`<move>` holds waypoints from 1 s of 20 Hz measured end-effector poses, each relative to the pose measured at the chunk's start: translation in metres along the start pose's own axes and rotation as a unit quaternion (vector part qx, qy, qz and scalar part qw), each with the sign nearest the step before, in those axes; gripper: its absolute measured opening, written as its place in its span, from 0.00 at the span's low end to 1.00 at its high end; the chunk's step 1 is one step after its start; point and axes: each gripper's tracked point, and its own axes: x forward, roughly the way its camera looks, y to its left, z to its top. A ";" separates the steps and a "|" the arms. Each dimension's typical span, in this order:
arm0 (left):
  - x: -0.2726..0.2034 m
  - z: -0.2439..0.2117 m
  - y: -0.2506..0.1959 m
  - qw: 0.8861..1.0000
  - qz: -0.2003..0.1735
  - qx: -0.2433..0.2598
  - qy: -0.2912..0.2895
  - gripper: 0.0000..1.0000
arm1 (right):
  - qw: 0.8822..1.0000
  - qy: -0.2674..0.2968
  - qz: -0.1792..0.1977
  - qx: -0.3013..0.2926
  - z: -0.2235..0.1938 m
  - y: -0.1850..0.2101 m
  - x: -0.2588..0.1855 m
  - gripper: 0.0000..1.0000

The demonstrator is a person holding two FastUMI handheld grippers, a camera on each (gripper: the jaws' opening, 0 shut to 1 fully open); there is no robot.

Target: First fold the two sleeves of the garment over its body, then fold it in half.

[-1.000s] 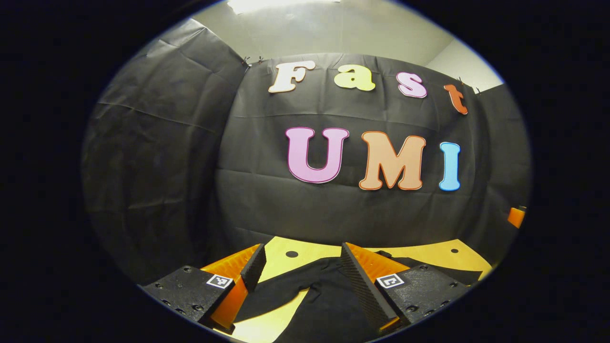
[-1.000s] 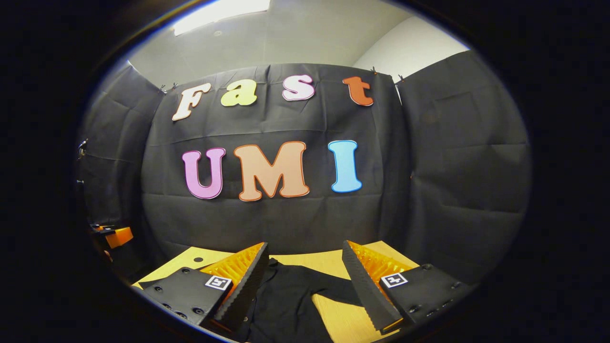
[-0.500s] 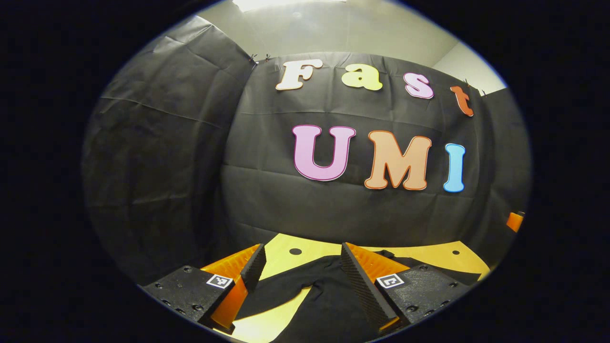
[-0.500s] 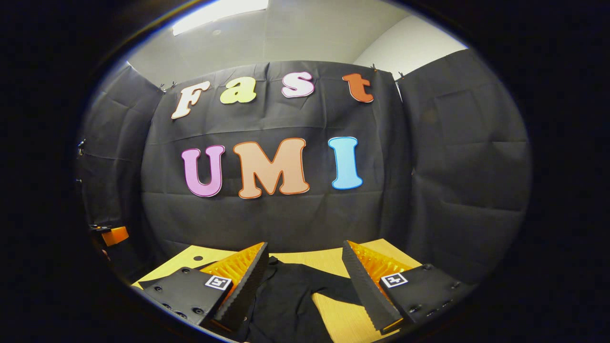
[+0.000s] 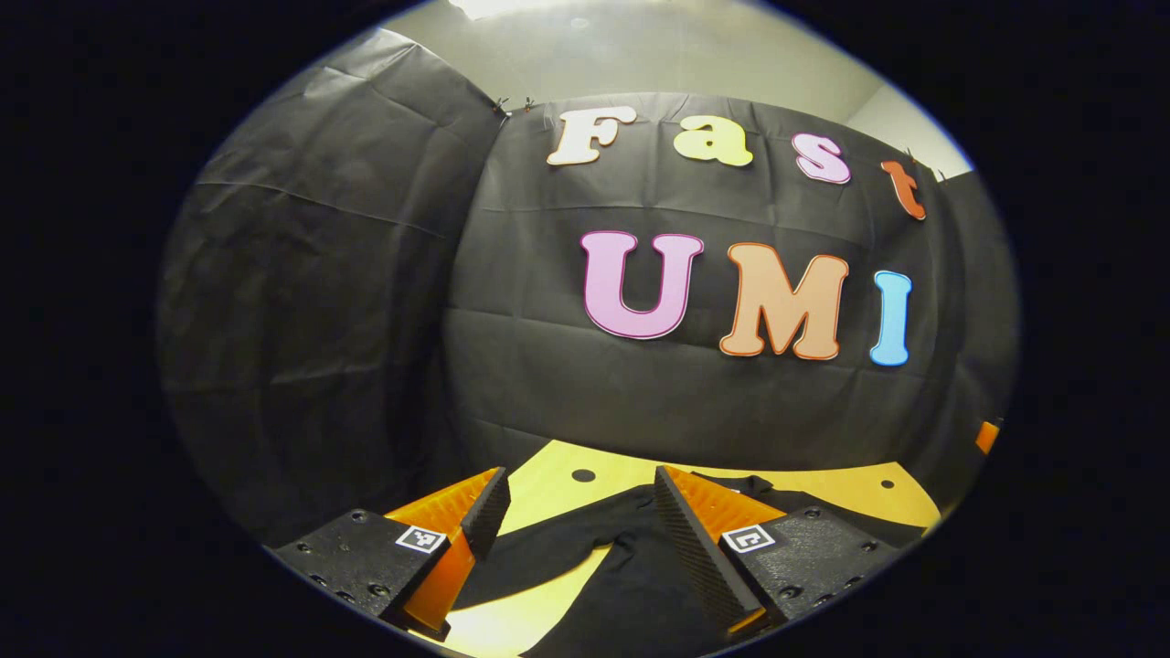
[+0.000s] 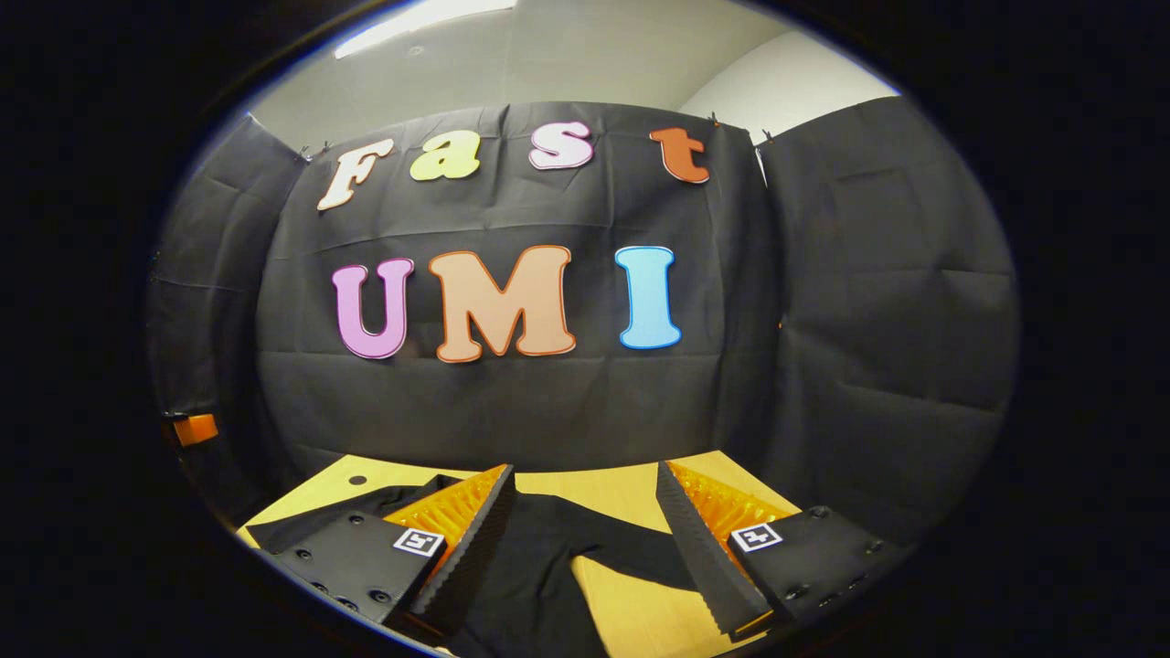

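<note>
Both cameras have tipped down a little since a second ago: the booth wall sits higher in each view and more of the yellow wooden tabletop (image 5: 548, 480) and of the garment on it now shows between the fingers. The left gripper (image 5: 576, 539) has also swung slightly, so the wall slid to the right of its view.

A black, soft-cloth, long-sleeved garment (image 5: 631, 585) lies spread flat on the table. In the left gripper view its body runs under and ahead of the right-hand finger, and one sleeve (image 5: 539, 553) reaches out across the gap toward the left-hand finger. In the right gripper view the body (image 6: 530, 567) lies in the gap by the left-hand finger, and the other sleeve (image 6: 631, 553) stretches toward the right-hand finger.

The left gripper and the right gripper (image 6: 585, 548) both stand wide open, holding nothing, above the cloth and apart from it.

Neither sleeve looks folded yet, so the task seems to be at its start. The cloth should be light and limp: it will sag and drag rather than keep a shape, and a thin single layer may slip from a shallow pinch. The likely best hold is the outer end of each sleeve, near the cuff, pinched deep, then carried low over the body.
</note>
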 end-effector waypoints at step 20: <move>0.004 -0.019 0.028 0.992 0.117 0.016 0.037 0.93 | 0.972 0.197 -0.130 0.001 -0.196 -0.215 0.114 0.98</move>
